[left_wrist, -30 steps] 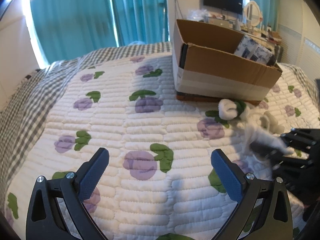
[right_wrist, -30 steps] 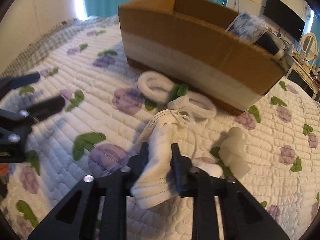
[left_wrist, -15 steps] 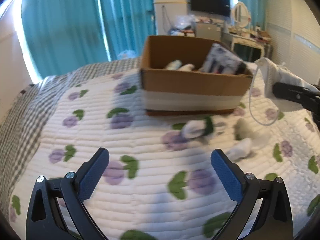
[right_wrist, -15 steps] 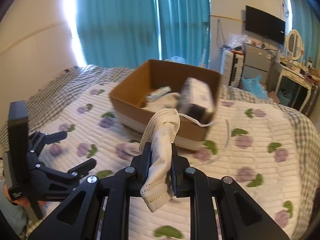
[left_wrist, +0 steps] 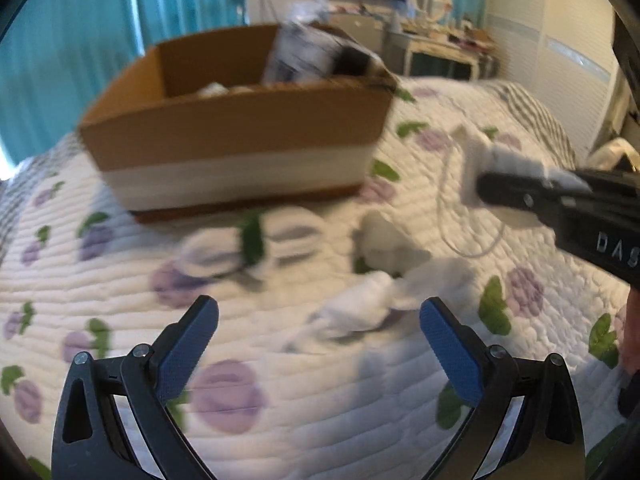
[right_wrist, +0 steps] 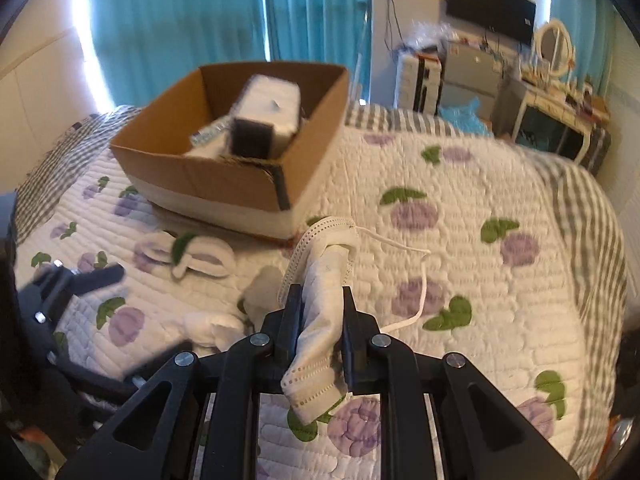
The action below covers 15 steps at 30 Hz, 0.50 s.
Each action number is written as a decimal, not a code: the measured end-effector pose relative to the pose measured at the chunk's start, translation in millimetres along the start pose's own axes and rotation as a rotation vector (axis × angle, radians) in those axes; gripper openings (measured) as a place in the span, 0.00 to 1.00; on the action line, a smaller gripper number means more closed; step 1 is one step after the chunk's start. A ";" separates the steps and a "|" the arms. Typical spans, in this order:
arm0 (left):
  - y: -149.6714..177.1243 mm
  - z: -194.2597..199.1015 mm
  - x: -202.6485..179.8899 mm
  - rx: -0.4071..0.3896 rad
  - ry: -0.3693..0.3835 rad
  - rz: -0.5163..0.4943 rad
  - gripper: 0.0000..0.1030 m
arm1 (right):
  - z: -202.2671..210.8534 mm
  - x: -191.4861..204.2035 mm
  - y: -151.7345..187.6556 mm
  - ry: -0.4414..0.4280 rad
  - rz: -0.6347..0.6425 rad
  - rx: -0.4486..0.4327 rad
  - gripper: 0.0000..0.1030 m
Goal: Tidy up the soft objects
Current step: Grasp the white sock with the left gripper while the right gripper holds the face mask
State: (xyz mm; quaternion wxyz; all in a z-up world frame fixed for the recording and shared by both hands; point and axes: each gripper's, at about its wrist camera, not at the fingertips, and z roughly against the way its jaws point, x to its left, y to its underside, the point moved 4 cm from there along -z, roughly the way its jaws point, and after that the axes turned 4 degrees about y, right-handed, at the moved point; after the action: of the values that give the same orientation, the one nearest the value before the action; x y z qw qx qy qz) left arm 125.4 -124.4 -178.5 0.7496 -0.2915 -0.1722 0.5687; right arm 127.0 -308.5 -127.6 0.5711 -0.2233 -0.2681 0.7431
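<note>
Only "DAS" (right claw [left_wrist: 484, 190]), cropped.

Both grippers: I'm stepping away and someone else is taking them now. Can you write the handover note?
Right gripper: shut on a white face mask, held in the air above the quilt, ear loop dangling.
Left gripper: open, empty, low over the quilt near a white sock.
Cardboard box: on the bed, already holding a tissue pack and some pale items.
Left to do: drop the mask in the box, then collect the sock, the eye mask and a small white piece from the quilt.
</note>
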 end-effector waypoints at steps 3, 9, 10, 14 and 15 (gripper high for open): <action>1.9 -14.6 -11.2 0.045 0.022 -0.025 0.89 | -7.7 -2.4 0.7 -0.006 -0.016 0.015 0.16; 1.4 -26.6 -18.9 0.086 0.069 -0.026 0.50 | -6.5 3.0 2.5 -0.017 -0.005 0.008 0.16; 1.4 -25.2 -18.9 0.083 0.072 -0.027 0.43 | -7.3 4.0 2.8 -0.018 -0.005 0.011 0.16; 1.1 -13.8 -15.8 0.059 0.075 -0.017 0.35 | -6.8 5.6 3.5 -0.007 -0.003 0.008 0.16; 0.6 -10.0 -14.6 0.052 0.071 -0.015 0.35 | -5.8 6.5 3.3 -0.003 -0.001 0.004 0.16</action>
State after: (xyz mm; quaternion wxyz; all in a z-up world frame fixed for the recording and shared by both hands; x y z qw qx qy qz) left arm 126.6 -140.6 -185.5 0.7668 -0.2906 -0.1329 0.5567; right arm 126.6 -302.1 -134.3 0.5715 -0.2211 -0.2676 0.7436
